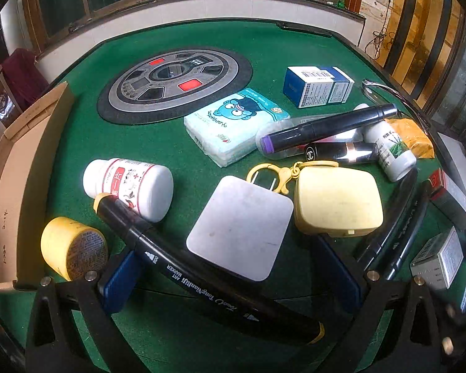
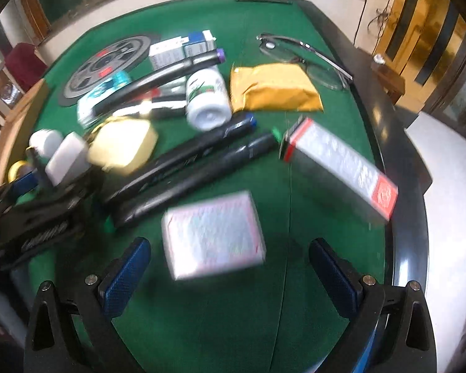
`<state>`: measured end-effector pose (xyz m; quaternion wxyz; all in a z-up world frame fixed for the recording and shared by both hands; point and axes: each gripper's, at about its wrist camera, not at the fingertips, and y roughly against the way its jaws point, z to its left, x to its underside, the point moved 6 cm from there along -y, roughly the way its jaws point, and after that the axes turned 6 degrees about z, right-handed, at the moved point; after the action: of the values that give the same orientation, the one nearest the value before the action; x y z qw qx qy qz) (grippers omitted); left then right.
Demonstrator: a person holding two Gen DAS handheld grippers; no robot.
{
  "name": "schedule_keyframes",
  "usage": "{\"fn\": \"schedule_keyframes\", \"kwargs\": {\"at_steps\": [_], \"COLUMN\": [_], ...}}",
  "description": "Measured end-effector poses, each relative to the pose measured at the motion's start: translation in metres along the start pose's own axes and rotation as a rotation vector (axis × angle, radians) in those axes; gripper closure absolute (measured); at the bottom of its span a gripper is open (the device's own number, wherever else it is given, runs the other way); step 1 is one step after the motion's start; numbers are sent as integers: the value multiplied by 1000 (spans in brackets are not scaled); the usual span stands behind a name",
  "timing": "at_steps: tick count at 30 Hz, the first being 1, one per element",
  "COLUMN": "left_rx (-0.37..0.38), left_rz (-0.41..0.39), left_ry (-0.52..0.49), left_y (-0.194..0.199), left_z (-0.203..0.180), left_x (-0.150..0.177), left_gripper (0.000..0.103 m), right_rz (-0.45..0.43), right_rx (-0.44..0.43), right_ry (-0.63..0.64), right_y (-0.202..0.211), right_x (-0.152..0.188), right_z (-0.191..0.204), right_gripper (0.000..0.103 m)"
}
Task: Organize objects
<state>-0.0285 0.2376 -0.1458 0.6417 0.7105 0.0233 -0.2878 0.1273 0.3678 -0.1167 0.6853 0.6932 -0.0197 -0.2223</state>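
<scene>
Left gripper [image 1: 233, 276] jaws wide apart, holding nothing; a black art marker [image 1: 202, 279] lies diagonally across the gap, and I can't tell if it touches the left pad. White charger block [image 1: 240, 228] sits just ahead between the fingers, plug prongs pointing away. Yellow case [image 1: 338, 200] with its keyring clasp is ahead-right, touching the charger's far right corner. White pill bottle [image 1: 130, 185] lies on its side ahead-left, the marker's yellow tip against it. Yellow tape roll [image 1: 73, 248] is just outside the left finger, cardboard box [image 1: 18, 192] further left. Tissue pack [image 1: 236, 126] is further ahead, centre.

Right gripper [image 2: 230, 279] also wide open and holding nothing, hovering over the green table [image 2: 202, 326]. A small white box [image 2: 212, 234] lies just ahead between the fingertips, blurred, label unreadable. Long red-ended box [image 2: 341, 166] is ahead-right. Two black markers [image 2: 189, 171] lie side by side ahead-left. Further ahead: white bottle [image 2: 206, 99], yellow pouch [image 2: 273, 88], glasses [image 2: 304, 56] beyond it
</scene>
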Motion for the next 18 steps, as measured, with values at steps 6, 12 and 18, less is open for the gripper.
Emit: {"fn": "schedule_keyframes", "kwargs": {"at_steps": [6, 12, 18], "left_rx": [0, 1, 2], "left_rz": [0, 0, 0], "left_ry": [-1, -4, -6], "left_y": [-1, -1, -1], "left_z": [-1, -2, -2], "left_x": [-1, -1, -1], "left_gripper": [0, 0, 0], "right_rz": [10, -49, -28], "right_rx": [-63, -50, -53], "right_ry": [-30, 1, 68], "right_y": [22, 19, -3], "right_x": [19, -3, -22], "right_z": [-3, -1, 2], "right_gripper": [1, 1, 53]}}
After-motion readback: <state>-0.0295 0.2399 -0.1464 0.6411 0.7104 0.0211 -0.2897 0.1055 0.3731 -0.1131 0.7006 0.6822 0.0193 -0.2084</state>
